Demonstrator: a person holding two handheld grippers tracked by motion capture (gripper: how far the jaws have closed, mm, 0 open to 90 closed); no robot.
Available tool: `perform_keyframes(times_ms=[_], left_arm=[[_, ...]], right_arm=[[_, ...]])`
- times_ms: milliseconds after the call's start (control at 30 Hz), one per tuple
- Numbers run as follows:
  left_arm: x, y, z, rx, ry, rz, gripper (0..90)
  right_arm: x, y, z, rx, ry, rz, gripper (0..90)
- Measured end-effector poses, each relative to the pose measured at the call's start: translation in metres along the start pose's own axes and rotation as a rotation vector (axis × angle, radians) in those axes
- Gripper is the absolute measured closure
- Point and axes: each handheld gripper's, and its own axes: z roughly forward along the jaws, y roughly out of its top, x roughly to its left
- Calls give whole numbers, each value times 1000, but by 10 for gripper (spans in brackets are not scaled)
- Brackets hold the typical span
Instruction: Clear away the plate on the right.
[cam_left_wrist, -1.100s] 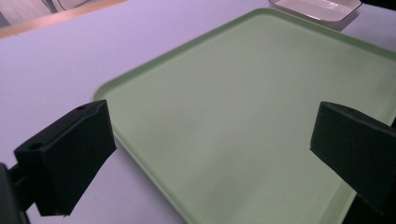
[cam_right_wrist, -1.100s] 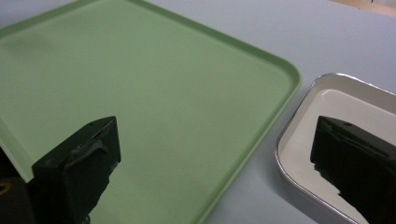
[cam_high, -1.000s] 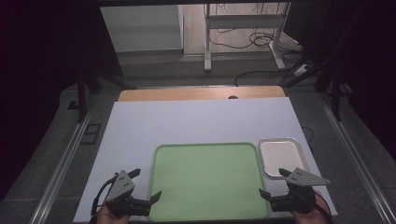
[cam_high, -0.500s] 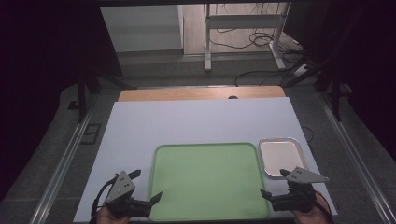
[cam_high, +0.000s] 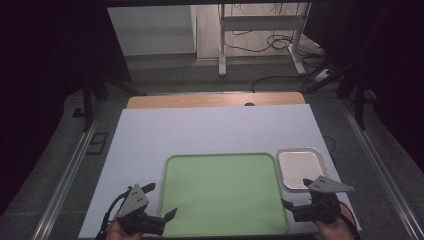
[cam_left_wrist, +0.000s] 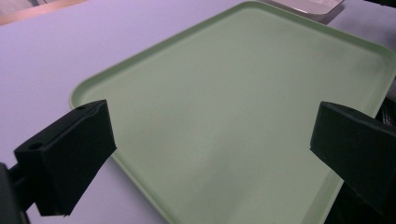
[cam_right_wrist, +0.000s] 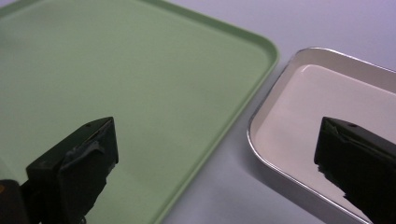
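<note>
A bare light-green tray lies on the white tabletop near the front edge. Touching its right side is a small, bare metal tray. My left gripper is at the green tray's front left corner, open, its jaws spread over the tray's left edge. In the left gripper view the green tray spans the wide gap of the gripper. My right gripper is open at the front right. Its view shows its gripper straddling the green tray's rim and the metal tray. Neither holds anything.
The white tabletop stretches back to a wooden strip. Metal rails run along both sides of the table. Beyond the table are a dark floor, cables and a metal stand.
</note>
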Motion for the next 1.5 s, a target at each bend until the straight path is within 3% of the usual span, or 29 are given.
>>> perform_keyframes(times_ms=[267, 433, 700, 1067, 1300, 1500], left_arm=[[-7, 1, 3, 13, -9, 60, 0], [-8, 1, 5, 32, 15, 83, 0], [-8, 1, 4, 35, 29, 93, 0], [-10, 2, 6, 38, 27, 104, 0], [-10, 2, 6, 37, 31, 104, 0], [-10, 2, 6, 42, 31, 106, 0]], right_arm=[[-10, 1, 1, -5, -29, 12, 6], [-14, 3, 2, 2, -38, 10, 15], [-23, 4, 5, -5, -56, 8, 16], [-37, 5, 9, -35, -53, 50, 0], [-44, 6, 13, -20, -78, 25, 0], [-51, 6, 18, 10, -94, 33, 1]])
